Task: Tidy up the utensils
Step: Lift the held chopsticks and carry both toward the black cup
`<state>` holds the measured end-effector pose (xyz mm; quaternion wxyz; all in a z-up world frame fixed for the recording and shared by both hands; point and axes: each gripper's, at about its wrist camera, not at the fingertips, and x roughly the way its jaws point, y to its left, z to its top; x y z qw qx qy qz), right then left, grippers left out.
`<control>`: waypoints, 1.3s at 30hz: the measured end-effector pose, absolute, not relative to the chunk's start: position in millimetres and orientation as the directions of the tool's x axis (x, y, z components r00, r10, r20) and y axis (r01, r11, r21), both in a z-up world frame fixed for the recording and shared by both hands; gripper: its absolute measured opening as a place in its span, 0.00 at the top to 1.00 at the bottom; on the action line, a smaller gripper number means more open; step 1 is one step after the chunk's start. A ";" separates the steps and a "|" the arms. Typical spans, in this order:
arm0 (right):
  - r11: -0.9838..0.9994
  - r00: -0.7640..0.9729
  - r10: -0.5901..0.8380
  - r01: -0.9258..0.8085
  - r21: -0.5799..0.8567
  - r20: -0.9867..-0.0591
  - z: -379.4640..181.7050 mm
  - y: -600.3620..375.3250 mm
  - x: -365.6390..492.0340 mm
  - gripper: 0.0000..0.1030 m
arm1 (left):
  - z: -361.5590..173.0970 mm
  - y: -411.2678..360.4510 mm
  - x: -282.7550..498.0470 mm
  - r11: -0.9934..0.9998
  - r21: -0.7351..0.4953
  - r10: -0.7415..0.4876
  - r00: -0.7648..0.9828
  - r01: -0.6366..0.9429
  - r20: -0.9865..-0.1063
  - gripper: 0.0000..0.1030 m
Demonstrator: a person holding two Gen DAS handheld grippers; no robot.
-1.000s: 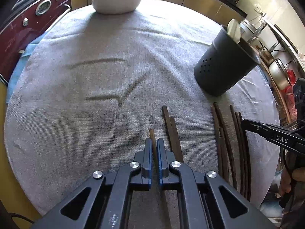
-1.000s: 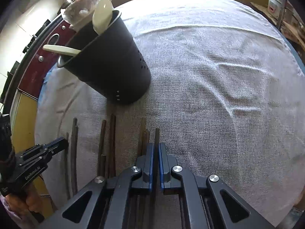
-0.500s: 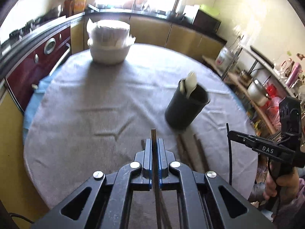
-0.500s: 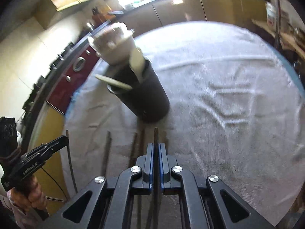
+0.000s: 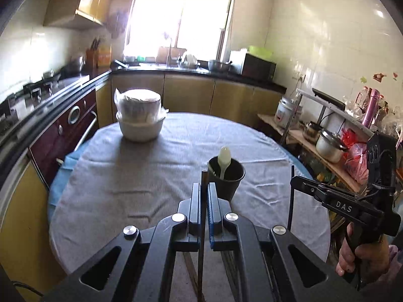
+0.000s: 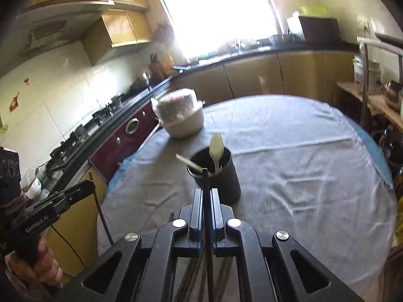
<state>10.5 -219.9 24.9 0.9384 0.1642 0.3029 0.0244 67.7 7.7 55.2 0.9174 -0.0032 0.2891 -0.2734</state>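
My left gripper [image 5: 204, 188] is shut on a dark brown chopstick [image 5: 202, 226] and holds it upright above the table. My right gripper [image 6: 207, 193] is shut on another dark chopstick [image 6: 207, 214], also upright. The black utensil holder [image 5: 226, 178] stands on the grey tablecloth just beyond both grippers; it also shows in the right wrist view [image 6: 216, 176]. It holds a cream spoon [image 6: 216, 151] and a second cream utensil [image 6: 189, 162]. More dark chopsticks [image 6: 221, 276] lie on the cloth under the right gripper. The right gripper shows in the left wrist view [image 5: 302, 183] with its chopstick [image 5: 291, 196].
A white bowl stack wrapped in plastic [image 5: 139, 118] stands at the table's far left. A round table with grey cloth [image 5: 151, 176] fills the middle. An oven and stove [image 5: 73, 118] run along the left. Shelves with pots [image 5: 327, 146] stand on the right.
Both grippers have lifted their chopsticks off the cloth and risen well above the table, tilting up so the holder now sits lower and farther in view.
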 end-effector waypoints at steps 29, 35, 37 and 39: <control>0.956 0.862 0.131 0.021 0.294 -0.489 48.5 -213.4 18.9 0.95 | 84.5 12.8 54.5 0.823 -0.151 -0.551 0.705 0.547 -0.446 0.96; 0.954 0.861 0.136 0.021 0.301 -0.490 48.7 -214.2 21.0 0.95 | 84.4 12.2 56.5 0.821 -0.154 -0.553 0.700 0.549 -0.451 0.96; 0.955 0.863 0.136 0.018 0.297 -0.487 50.2 -213.5 20.8 0.95 | 84.4 12.1 56.7 0.820 -0.154 -0.555 0.698 0.552 -0.453 0.96; 0.955 0.864 0.137 0.014 0.296 -0.484 51.9 -213.2 20.7 0.95 | 85.3 11.4 56.8 0.818 -0.154 -0.557 0.697 0.554 -0.452 0.96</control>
